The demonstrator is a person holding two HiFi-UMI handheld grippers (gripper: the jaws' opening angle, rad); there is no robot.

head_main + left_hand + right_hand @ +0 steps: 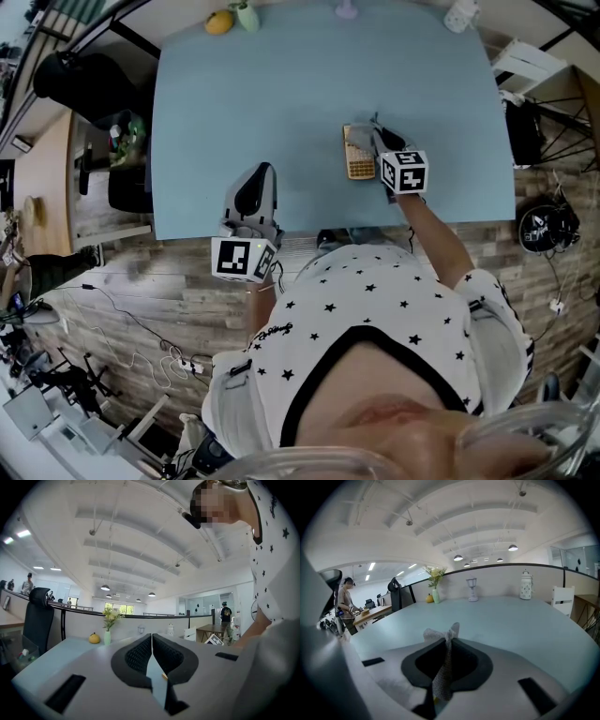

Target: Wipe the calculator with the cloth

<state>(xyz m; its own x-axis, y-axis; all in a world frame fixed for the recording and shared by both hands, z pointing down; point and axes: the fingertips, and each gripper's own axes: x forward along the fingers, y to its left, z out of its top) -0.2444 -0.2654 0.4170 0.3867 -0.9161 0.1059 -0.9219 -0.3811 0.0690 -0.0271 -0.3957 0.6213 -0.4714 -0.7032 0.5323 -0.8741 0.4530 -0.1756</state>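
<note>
At the lower left of the head view, your left gripper (261, 175) rests near the front edge of the bench (281, 94), well apart from the work. Its own view shows the jaws pressed together with nothing between them, only a sliver of bench surface behind. It has no job at present. If the calculator skates under the wipe, bring this gripper across and pin one bare edge of the case.

Moving right, the calculator (359, 157) lies flat, right of the frame's centre, with its long side running up and down the picture and its yellowish face upward. Its upper end looks greyed over. I take that to be the cloth (442, 674) lying on it, though the head view is too small to be sure.

Just right of it, your right gripper (380, 139) reaches in at the calculator's upper right corner. In the right gripper view the jaws are closed on a fold of the grey woven cloth, with a tuft poking past the tips and the rest hanging below.

For the wipe, tilt the right gripper low so the hanging cloth, not the jaw tips, meets the keys. Draw it along the length of the case in straight, light, overlapping passes. Press too hard and the calculator will likely slide on the smooth bench.
</note>
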